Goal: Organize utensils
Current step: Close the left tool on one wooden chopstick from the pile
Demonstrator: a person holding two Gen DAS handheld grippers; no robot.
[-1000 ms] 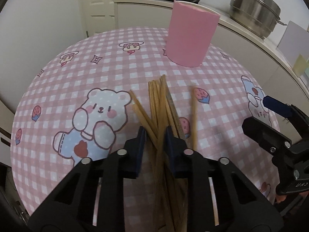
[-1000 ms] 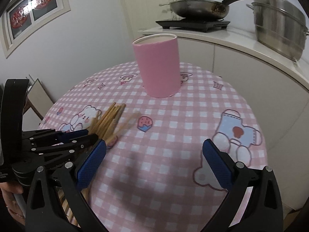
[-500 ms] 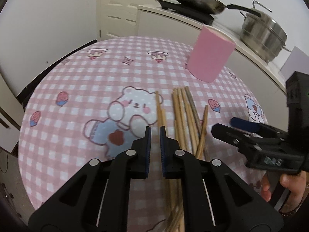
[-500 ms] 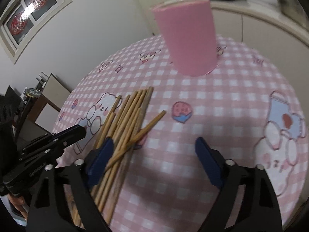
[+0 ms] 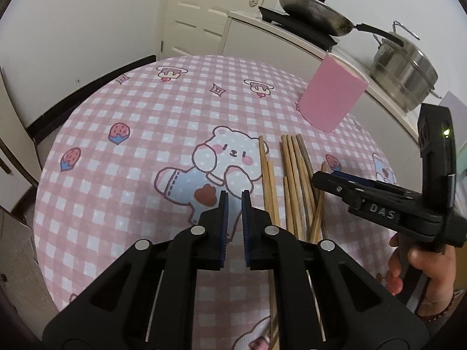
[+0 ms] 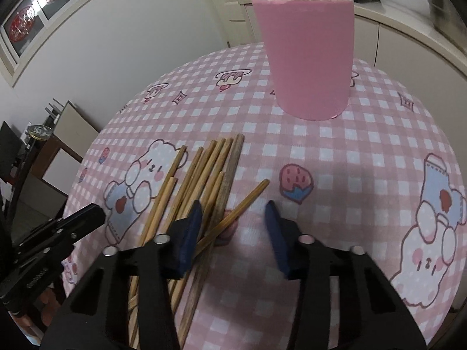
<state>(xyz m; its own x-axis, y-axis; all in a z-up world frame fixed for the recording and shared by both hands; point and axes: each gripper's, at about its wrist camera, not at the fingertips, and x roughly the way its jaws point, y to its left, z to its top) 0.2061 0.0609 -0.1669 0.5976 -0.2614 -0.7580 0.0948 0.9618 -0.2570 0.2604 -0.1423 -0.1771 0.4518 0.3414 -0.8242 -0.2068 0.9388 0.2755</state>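
Several wooden chopsticks (image 5: 292, 180) lie in a loose pile on the pink checked tablecloth (image 5: 146, 134); they also show in the right wrist view (image 6: 204, 180). One chopstick (image 6: 236, 210) lies slanted apart from the pile. A tall pink cup (image 6: 306, 52) stands upright beyond them, also in the left wrist view (image 5: 332, 99). My left gripper (image 5: 233, 201) is nearly shut and empty, left of the pile. My right gripper (image 6: 233, 213) is open, low over the slanted chopstick, its jaws either side of it.
A counter at the back holds a frying pan (image 5: 312, 8) on a stove and a steel pot (image 5: 405, 64). A white door (image 5: 210, 14) stands behind the round table. A dark side table (image 6: 43, 157) stands to the left.
My left gripper has let go of the pile, pulled back and moved left of it. My right gripper has come forward and down over the slanted chopstick.
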